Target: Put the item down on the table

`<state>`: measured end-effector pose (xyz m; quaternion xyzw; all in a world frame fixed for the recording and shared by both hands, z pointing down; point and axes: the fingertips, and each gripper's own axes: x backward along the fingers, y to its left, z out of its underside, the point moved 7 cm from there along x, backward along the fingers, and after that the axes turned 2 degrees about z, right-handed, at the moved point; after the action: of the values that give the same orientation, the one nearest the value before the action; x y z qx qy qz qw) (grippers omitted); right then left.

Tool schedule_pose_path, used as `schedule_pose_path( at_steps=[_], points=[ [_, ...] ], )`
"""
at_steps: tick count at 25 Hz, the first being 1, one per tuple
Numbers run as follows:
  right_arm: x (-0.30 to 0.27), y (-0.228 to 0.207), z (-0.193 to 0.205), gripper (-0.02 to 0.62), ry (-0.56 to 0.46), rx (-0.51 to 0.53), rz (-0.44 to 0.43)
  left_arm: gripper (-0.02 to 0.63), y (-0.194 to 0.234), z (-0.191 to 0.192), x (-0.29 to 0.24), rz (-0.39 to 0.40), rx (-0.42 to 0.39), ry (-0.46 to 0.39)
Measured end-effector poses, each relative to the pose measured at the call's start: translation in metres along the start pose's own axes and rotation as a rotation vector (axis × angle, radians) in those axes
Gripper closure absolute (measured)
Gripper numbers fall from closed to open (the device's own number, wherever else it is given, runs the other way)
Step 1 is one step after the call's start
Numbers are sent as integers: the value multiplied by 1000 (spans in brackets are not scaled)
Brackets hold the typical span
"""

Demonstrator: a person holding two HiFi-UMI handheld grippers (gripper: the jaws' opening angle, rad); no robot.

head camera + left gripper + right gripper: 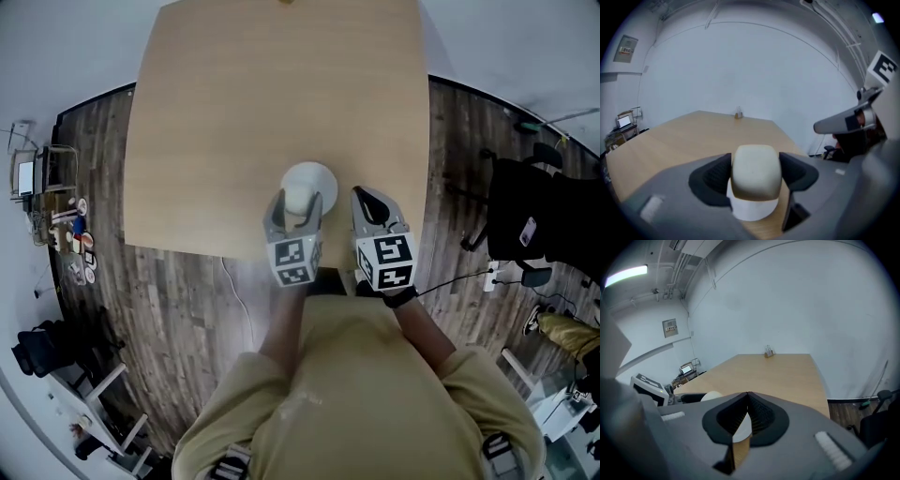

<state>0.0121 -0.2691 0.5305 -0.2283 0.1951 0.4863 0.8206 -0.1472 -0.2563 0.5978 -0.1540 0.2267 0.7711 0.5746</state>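
Lighting: bright, even, diffuse; you get glare from the ceiling strip light. Shadows on the surface: faint, soft. Distortion: heavy fisheye, dark corners in your gripper views. Focus: left tongs blurred close up.

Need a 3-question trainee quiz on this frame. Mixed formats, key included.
1. True or false: the right gripper has its jaws together with nothing between them.
2. What is the left gripper clamped on? A) a cream rounded item B) a mug C) nothing
3. Fill in: the white disc under the item rests on the wooden ____.
Key: 1 true; 2 A; 3 table.
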Motion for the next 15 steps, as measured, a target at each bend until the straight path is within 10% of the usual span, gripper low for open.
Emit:
schedule_pose_path(
  at_steps=[15],
  points=[
    [-34, -9, 26, 589, 103, -29, 43, 288, 14, 66, -79, 64, -68, 208]
  ],
)
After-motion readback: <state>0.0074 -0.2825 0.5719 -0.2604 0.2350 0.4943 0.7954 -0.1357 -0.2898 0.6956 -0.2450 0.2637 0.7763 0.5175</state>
